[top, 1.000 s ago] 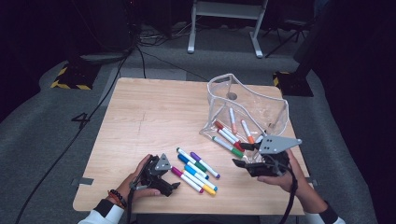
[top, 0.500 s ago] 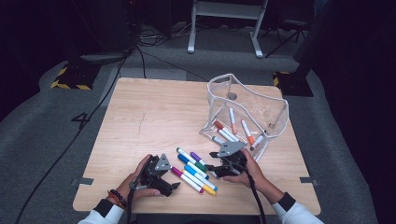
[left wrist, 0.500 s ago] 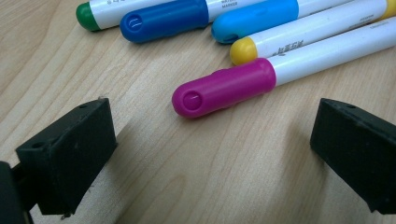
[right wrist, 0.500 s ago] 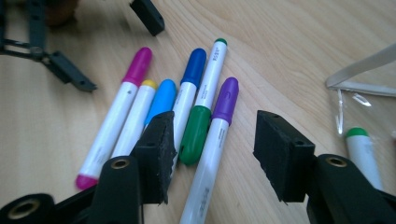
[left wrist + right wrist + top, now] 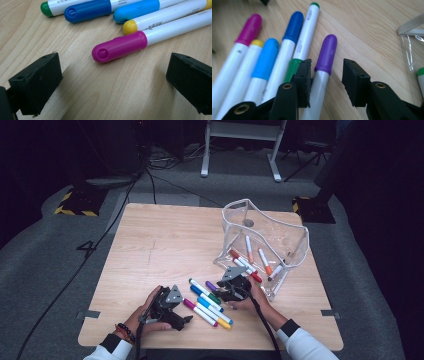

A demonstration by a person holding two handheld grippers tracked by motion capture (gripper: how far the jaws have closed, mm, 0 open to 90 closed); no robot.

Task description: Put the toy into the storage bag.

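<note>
presently: purple marker [image 5: 324,62] lies lengthwise between the right tool's [image 5: 325,80] closing, not yet pinching jaws, cap pointing ahead; left tool [image 5: 110,75] spread, idle.

Grey carpet floor [image 5: 60,250] (dimly lit) surrounds the wooden table [image 5: 165,240].

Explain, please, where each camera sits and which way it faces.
High view: above the person's side, looking forward and down on the table; both forearms, left gripper, right gripper.
Left gripper view: on that gripper, facing the magenta marker; open jaws.
Right gripper view: facing the purple marker between its closing jaws.
Both gripper views share the magenta marker.
</note>
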